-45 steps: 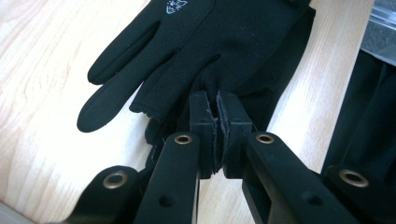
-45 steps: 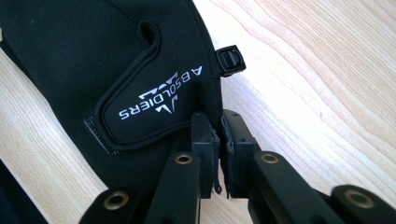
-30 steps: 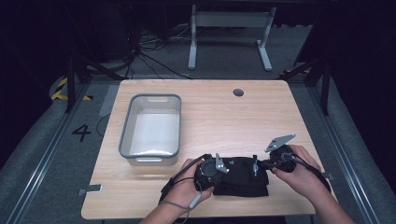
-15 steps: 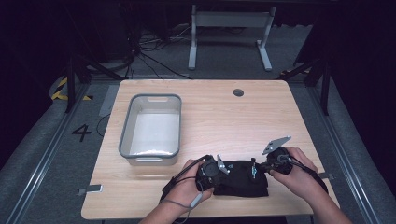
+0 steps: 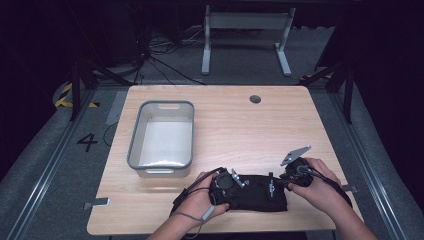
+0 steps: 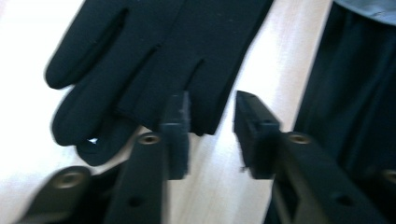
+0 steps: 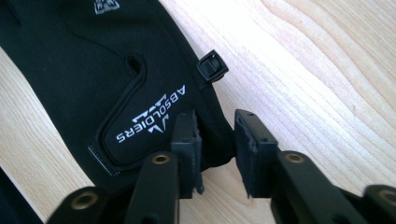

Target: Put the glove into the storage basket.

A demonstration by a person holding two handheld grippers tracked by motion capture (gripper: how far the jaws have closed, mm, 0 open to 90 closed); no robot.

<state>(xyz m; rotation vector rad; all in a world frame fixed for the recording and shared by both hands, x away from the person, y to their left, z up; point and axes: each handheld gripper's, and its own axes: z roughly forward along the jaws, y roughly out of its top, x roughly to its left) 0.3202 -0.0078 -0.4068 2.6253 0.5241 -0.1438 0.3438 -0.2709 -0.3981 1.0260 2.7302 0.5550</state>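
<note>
Black gloves (image 5: 257,192) on table (image 5: 300,120), grey tub (image 5: 162,135) near, both tongs narrowly apart

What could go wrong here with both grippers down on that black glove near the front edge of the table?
The left gripper is open at the glove's fingertip end; closing there may catch only thin fabric and slip. The right gripper straddles the cuff edge beside the small buckle, so it might pinch a narrow hem. The glove lies close to the table's front edge; a drag could pull it off.
</note>
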